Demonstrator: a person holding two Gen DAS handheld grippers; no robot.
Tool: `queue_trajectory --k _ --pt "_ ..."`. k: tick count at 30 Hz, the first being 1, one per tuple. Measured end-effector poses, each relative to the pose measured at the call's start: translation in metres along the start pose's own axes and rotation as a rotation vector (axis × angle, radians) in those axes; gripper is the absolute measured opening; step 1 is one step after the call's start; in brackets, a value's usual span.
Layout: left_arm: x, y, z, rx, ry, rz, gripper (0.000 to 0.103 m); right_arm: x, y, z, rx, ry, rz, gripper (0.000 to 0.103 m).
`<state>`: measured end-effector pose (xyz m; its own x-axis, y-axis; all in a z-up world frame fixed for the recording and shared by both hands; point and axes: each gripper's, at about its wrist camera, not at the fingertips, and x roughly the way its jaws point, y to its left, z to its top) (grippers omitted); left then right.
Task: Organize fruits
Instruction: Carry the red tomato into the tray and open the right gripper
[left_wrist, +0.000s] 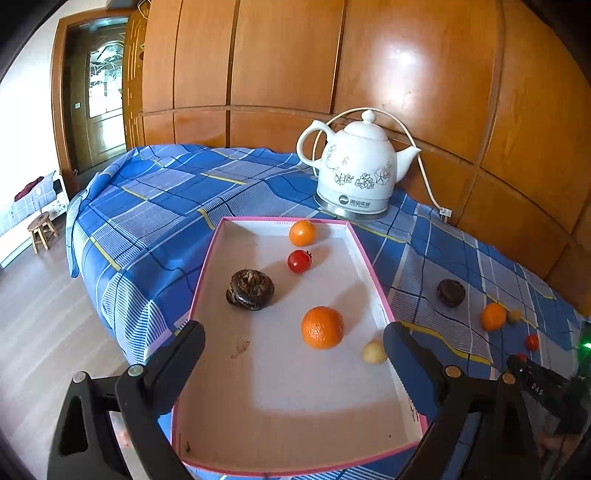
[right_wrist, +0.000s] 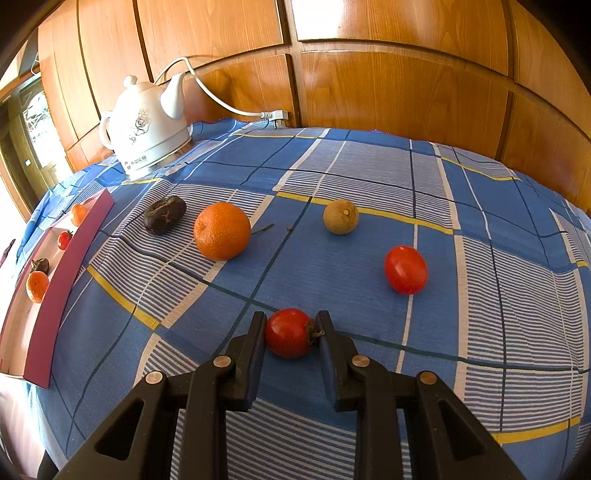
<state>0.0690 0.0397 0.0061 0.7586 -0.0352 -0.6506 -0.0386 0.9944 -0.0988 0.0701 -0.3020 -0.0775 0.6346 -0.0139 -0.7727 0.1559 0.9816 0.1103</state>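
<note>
Blue plaid cloth under wood panelling; left tool spread, right tool pinching a tomato

The left tongs are held wide apart, with nothing gripped between the black fingers, and are angled downward. The right tongs are likewise tilted down and are closed tightly on a small red tomato, which is pressed by both pads.
</note>
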Motion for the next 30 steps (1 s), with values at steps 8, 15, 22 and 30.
queue_trajectory --k 8,15,22,30 --pt "0.003 0.003 -0.005 -0.014 0.03 -0.01 0.098 0.0 0.002 -0.001 -0.006 -0.002 -0.009 0.027" --pt "0.009 0.004 -0.009 -0.015 0.054 0.008 0.098 0.0 0.003 -0.001 -0.01 -0.003 -0.016 0.027" --pt "0.012 0.013 -0.008 -0.04 0.063 0.038 0.099 0.0 0.004 -0.001 -0.018 -0.004 -0.024 0.027" --pt "0.015 0.016 -0.008 -0.037 0.069 0.053 0.101 -0.001 0.006 -0.001 -0.026 -0.005 -0.033 0.027"
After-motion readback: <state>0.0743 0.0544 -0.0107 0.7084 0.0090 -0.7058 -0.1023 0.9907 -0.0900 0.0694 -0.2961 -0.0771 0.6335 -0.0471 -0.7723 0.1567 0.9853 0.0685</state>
